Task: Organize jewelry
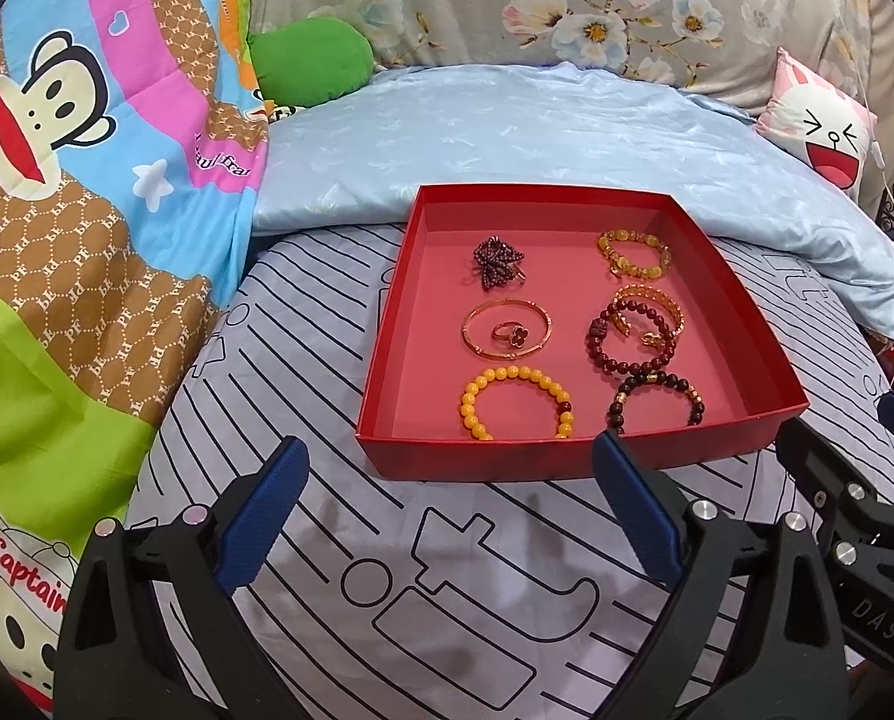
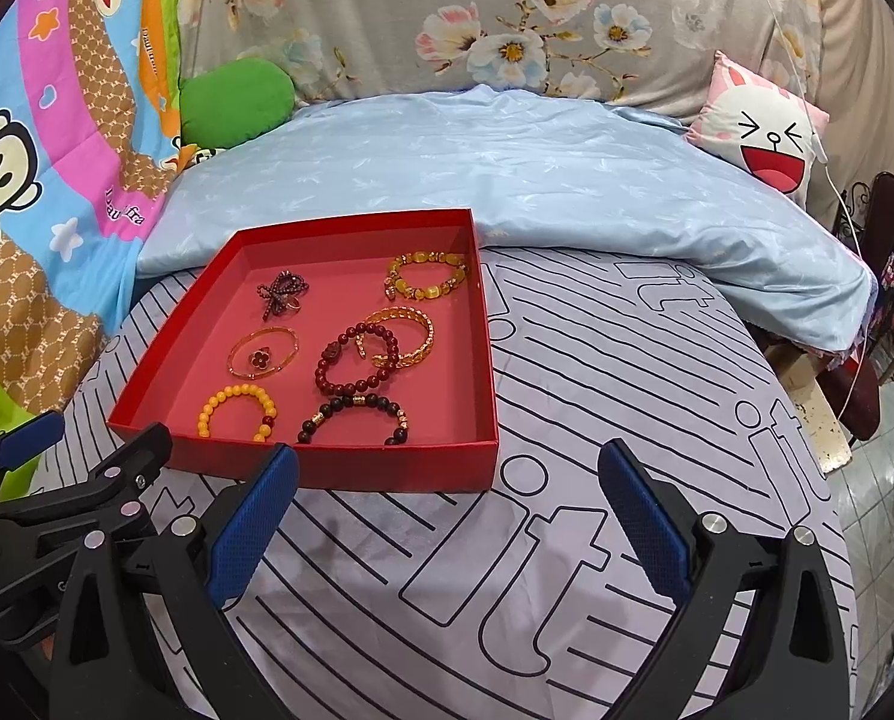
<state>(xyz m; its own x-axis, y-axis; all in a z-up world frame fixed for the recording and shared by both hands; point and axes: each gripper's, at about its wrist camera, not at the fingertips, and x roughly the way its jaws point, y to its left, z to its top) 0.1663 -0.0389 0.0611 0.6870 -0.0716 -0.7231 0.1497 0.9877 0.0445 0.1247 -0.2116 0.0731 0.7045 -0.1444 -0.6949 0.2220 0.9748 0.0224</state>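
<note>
The red tray [image 1: 573, 462] sits on the striped bed sheet [image 1: 447, 570], every piece of jewelry already inside it. It lies straight ahead of the left tool [image 1: 450, 489], whose right finger tip just overlaps its near wall. From the right tool [image 2: 447, 492] the tray lies ahead and leftward. Both tools gape wide, empty, level above the sheet. Nearest the near wall is the yellow bead bracelet [image 1: 514, 399].
</note>
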